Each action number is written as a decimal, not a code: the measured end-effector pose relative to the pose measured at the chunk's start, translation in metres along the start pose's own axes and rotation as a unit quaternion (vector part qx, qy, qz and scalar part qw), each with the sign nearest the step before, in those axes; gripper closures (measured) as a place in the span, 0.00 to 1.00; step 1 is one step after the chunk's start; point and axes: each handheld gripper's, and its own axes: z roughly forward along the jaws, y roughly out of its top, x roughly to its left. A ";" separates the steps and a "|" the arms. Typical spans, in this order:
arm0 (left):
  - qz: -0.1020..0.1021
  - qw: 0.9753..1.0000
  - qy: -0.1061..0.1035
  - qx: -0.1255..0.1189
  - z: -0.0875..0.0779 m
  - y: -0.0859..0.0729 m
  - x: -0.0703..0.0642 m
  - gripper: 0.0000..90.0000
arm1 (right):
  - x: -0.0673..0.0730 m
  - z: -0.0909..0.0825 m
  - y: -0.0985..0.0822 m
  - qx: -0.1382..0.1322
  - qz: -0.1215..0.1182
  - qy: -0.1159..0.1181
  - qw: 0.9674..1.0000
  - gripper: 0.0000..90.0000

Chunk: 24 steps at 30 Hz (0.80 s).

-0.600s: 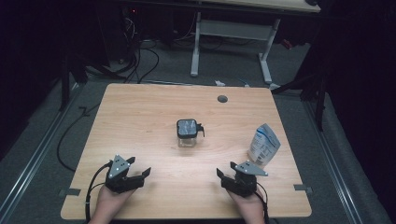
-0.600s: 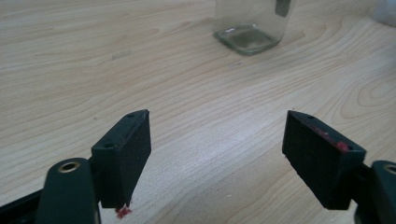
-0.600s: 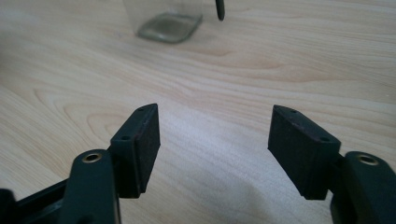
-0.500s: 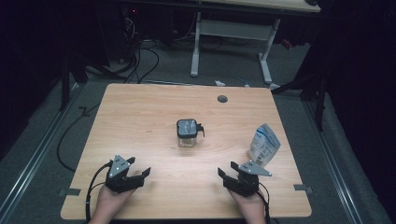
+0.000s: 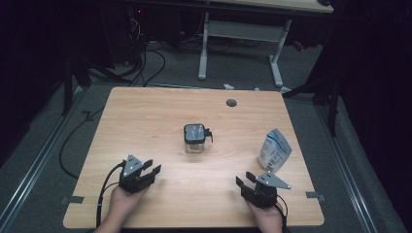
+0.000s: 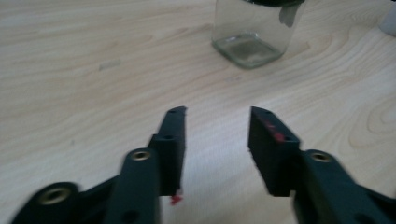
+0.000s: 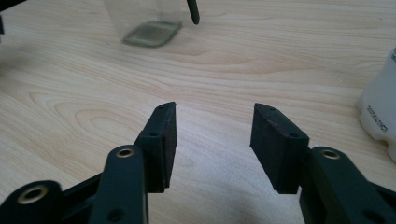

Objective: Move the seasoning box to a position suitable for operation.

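A square glass jar with a black lid stands near the middle of the wooden table. A white and blue pouch stands upright near the right edge. My left gripper rests low at the near left and is open, with bare wood between its jaws; the jar is ahead of it and a little right. My right gripper sits at the near right, open and holding nothing. From it the jar lies ahead to the left and the pouch close on the right.
A round cable hole sits near the table's far edge. Behind the table stand the white legs of another desk, and cables lie on the dark floor. A hand holds each gripper at the near edge.
The right gripper has drifted slightly to the right and toward the near edge. The left gripper, jar and pouch have stayed in place.
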 end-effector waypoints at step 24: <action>0.019 1.000 0.007 0.010 0.091 0.055 -0.025 1.00 | 0.001 -0.005 -0.001 -0.001 -0.019 0.001 1.000 0.63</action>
